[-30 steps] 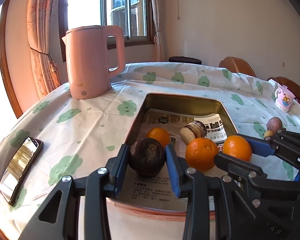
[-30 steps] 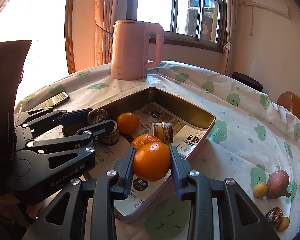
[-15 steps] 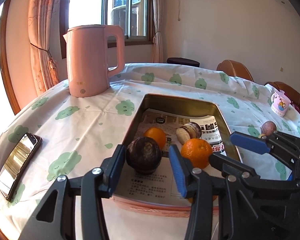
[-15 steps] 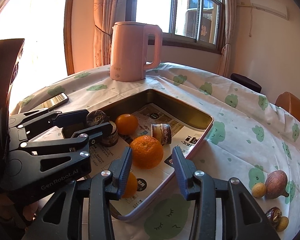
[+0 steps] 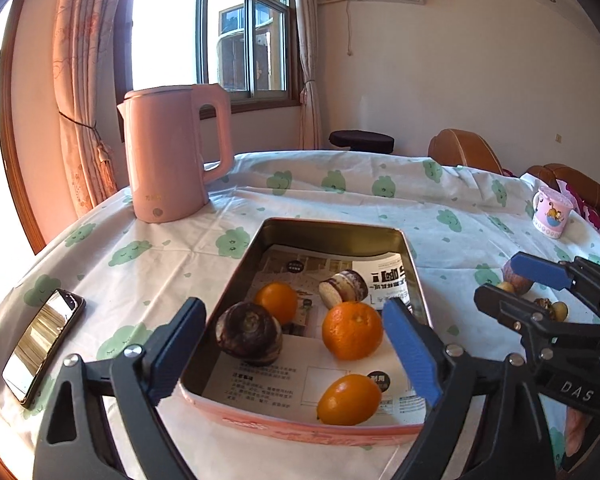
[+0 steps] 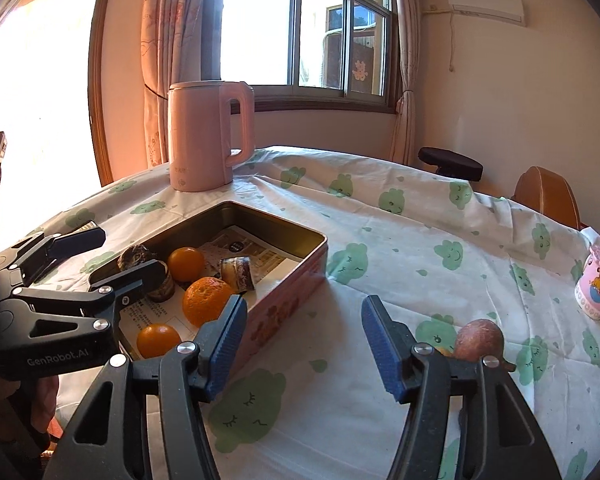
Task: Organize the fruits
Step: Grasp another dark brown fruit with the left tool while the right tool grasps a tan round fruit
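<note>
A pink tin box lined with newspaper holds a dark brown round fruit, three oranges and a striped brown piece. My left gripper is open and empty, hovering above the box's near end; it also shows in the right wrist view. My right gripper is open and empty over the tablecloth right of the box; it also shows in the left wrist view. A brown fruit and small yellow ones lie on the cloth at right.
A pink kettle stands behind the box. A phone lies at the left table edge. A pink cup stands at the far right. Chairs ring the table.
Both grippers opened and let go: the dark fruit and an orange now rest in the box. Both grippers pulled back and up; the right one swung right, off the box.
</note>
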Demonstrator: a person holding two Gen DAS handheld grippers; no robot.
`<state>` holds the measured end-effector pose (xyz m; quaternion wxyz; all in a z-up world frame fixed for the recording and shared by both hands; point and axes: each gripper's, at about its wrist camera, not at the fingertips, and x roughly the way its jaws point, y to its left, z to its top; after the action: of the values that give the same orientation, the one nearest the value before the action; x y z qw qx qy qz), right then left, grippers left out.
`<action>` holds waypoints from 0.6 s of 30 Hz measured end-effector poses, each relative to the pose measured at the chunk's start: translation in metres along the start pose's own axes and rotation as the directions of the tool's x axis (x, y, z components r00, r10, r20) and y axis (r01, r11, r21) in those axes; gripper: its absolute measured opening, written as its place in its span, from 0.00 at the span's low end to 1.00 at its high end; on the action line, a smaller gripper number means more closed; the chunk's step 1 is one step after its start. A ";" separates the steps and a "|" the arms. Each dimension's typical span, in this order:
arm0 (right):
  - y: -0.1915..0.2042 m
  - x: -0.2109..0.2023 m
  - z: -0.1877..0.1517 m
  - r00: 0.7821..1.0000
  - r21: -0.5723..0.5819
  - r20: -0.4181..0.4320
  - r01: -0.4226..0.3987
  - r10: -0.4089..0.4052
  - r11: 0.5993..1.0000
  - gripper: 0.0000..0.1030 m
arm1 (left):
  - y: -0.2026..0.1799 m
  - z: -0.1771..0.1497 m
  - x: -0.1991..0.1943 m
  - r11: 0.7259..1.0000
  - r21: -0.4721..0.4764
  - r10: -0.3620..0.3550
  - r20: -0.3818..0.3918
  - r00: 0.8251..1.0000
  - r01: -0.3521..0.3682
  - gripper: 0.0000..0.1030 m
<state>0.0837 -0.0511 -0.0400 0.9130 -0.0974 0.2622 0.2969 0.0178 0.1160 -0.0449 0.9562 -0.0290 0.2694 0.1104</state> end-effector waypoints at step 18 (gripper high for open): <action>-0.147 -0.046 -0.053 0.962 0.173 -0.179 0.239 -0.208 0.956 0.57 | -0.130 0.007 0.017 0.961 0.175 -0.206 -0.073 0.976 0.216 0.93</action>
<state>0.1169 -0.2101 -0.0569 0.9222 -0.0607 0.3487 0.1561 0.0654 -0.0066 -0.0481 0.9535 0.0269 0.2997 -0.0178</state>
